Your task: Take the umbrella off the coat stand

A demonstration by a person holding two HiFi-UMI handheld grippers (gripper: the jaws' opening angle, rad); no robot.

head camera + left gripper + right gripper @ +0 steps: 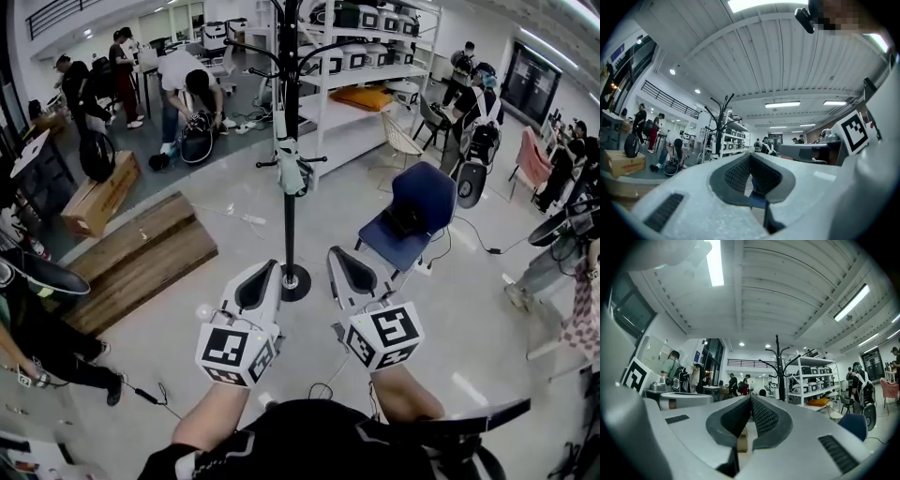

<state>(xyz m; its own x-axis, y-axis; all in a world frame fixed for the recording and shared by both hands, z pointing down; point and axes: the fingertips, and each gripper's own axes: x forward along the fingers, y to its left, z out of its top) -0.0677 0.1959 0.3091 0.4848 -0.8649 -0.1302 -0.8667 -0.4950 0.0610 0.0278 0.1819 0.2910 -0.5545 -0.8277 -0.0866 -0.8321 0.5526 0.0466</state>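
I see a glossy pale floor (187,309), one white metal shelf (361,75), one blue padded chair (412,211) and one thin black stand (289,225) on a round base. One white folded umbrella (292,167) hangs against its pole. My two tools, left (266,272) and right (337,258), are pressed together, ribbed pads meeting, nothing between.

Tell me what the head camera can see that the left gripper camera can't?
Only the head view clearly shows the white umbrella hanging on the coat stand, the stand's round base on the floor, and the person's forearms. Only the left gripper view shows the ribbed pads inside the left gripper's shut tongs and the dark camera by the person's head. Both show the coat stand, the white shelves and a person bending over.
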